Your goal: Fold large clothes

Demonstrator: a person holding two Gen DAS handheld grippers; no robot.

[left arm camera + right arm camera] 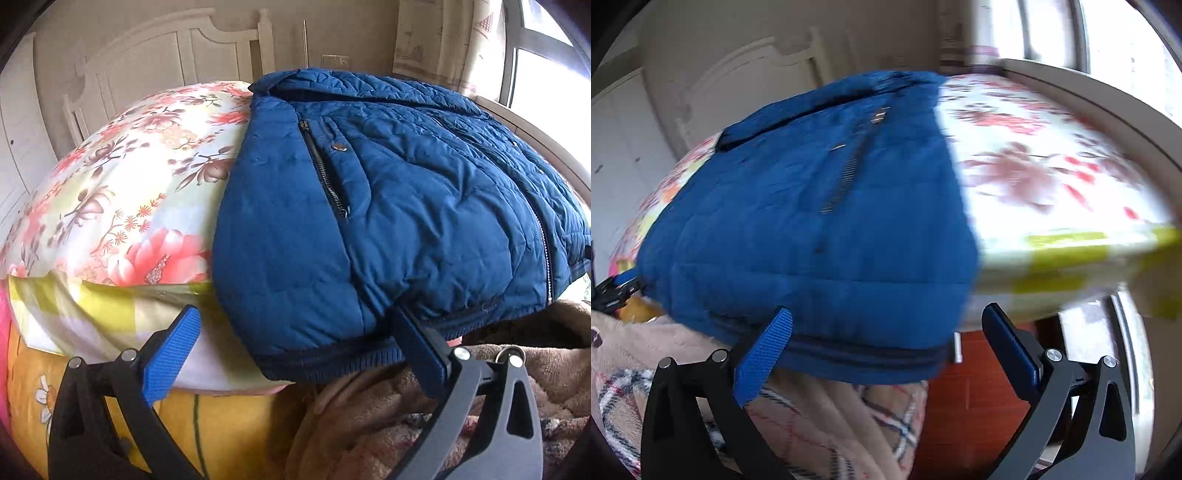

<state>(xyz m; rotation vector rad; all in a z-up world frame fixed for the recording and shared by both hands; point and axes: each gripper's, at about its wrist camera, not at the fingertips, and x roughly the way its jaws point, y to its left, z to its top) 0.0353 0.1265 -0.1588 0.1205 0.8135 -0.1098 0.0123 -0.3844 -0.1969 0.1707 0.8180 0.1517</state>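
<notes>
Blue quilted jacket (388, 206) spread on floral bed (122, 177), hem overhanging its near edge; likely puffy, soft, light. Left gripper (295, 350) and right gripper (886, 347) both spread apart, empty, at hem; best pinched there.

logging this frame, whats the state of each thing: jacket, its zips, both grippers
jacket: lying on the floral bedding, sleeves folded in, hem toward the grippers
pocket zip: closed
front zip: closed where visible
left gripper: open, at the hem
right gripper: open, at the hem
</notes>
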